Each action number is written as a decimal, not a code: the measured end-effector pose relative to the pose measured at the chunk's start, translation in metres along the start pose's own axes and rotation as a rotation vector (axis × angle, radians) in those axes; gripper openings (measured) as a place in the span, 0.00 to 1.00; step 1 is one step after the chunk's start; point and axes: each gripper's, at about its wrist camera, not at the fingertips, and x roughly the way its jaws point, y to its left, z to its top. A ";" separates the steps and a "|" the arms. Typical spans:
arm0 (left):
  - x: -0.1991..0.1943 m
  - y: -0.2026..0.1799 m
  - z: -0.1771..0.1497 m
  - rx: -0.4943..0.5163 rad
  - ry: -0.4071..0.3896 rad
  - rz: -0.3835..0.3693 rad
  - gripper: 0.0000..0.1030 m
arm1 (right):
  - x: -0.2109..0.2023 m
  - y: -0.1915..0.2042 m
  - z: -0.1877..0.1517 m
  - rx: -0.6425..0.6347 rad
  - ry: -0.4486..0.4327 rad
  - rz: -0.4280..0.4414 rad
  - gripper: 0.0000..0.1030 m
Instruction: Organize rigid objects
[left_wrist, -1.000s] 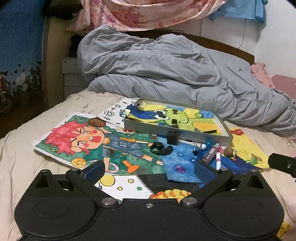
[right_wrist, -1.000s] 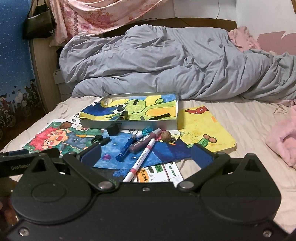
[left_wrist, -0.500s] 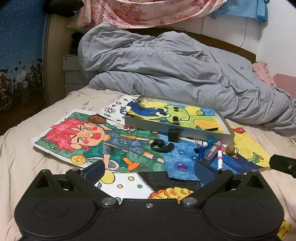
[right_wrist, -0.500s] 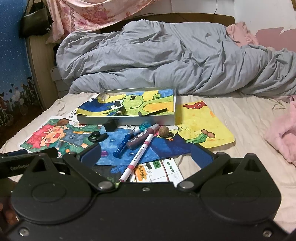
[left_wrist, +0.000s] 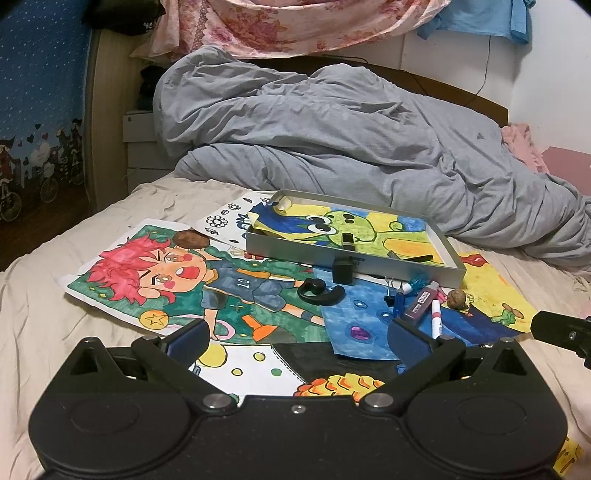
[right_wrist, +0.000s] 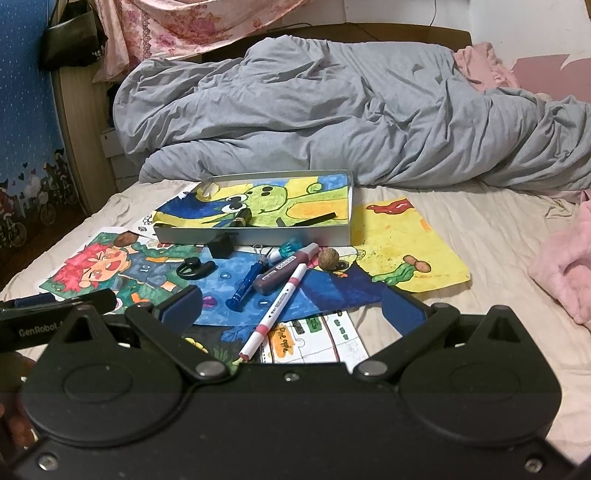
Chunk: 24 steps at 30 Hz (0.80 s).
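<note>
A grey metal tray (left_wrist: 354, 261) (right_wrist: 255, 233) lies on the bed, lined with a green frog drawing, holding a small dark tube (right_wrist: 243, 216) and a black stick (right_wrist: 314, 220). In front of it lie a black block (left_wrist: 342, 271), a black earhook (left_wrist: 320, 291), a blue pen (right_wrist: 246, 282), a purple marker (right_wrist: 286, 268), a pink-white marker (right_wrist: 277, 308) and a walnut (right_wrist: 328, 258). A second walnut (left_wrist: 191, 238) sits at the left. My left gripper (left_wrist: 297, 338) and right gripper (right_wrist: 291, 308) are both open and empty, short of the objects.
Coloured drawings (left_wrist: 166, 280) cover the beige sheet. A rumpled grey duvet (left_wrist: 332, 140) lies behind the tray. A pink cloth (right_wrist: 565, 273) is at the right. The bed's left edge drops beside a blue patterned wall (left_wrist: 33, 110).
Both grippers have risen a little and drawn slightly back, so the objects sit lower and smaller in view. Nothing on the bed has moved.
</note>
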 end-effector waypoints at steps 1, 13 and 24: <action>0.000 0.000 0.000 0.000 0.000 0.000 0.99 | 0.000 0.000 0.000 0.000 0.000 0.001 1.00; 0.000 0.000 0.000 0.000 0.000 -0.001 0.99 | 0.000 -0.001 -0.001 0.000 0.002 0.001 1.00; 0.000 -0.005 0.000 -0.003 0.002 -0.005 0.99 | 0.003 -0.003 -0.002 0.000 0.030 0.002 1.00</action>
